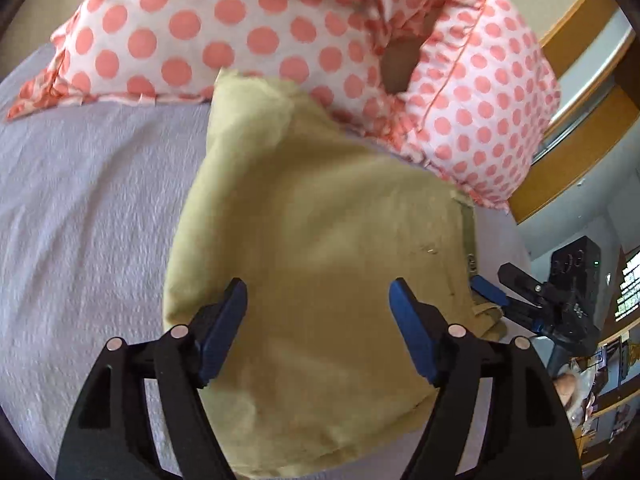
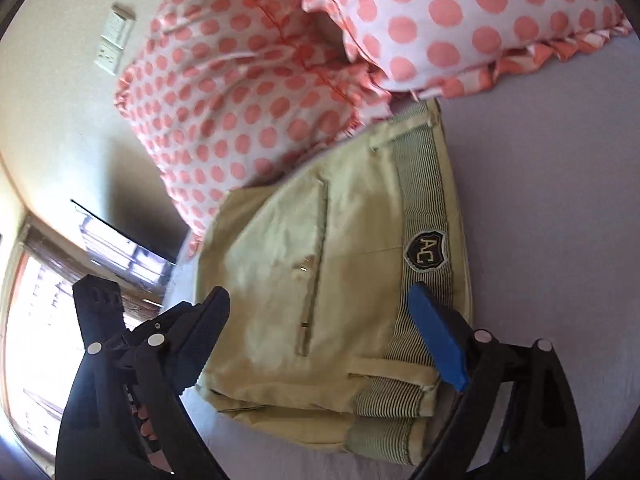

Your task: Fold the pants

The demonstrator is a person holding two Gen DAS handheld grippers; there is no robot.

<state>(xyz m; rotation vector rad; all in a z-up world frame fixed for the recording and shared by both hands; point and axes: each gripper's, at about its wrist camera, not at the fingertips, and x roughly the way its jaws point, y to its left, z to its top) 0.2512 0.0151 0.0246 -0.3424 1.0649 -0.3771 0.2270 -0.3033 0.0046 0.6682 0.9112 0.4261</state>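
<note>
- The far end of the pants (image 1: pixel 312 248) goes under the dotted pillows (image 1: pixel 240 28), so this part is hidden.
- In the left view the picture is a little blurred; the cloth detail is hard to read.
- The pants lie folded on the lilac bedsheet (image 1: pixel 80 208), touching the pillows.
- The left gripper (image 1: pixel 318 296) hovers above the pants, fingers spread wide, holding nothing.
- The right gripper (image 2: pixel 320 304) is also released, over the striped waistband (image 2: pixel 424 200).

Bright daylight, blown-out window (image 2: pixel 36 340), soft blur, fisheye-warped edges
</note>
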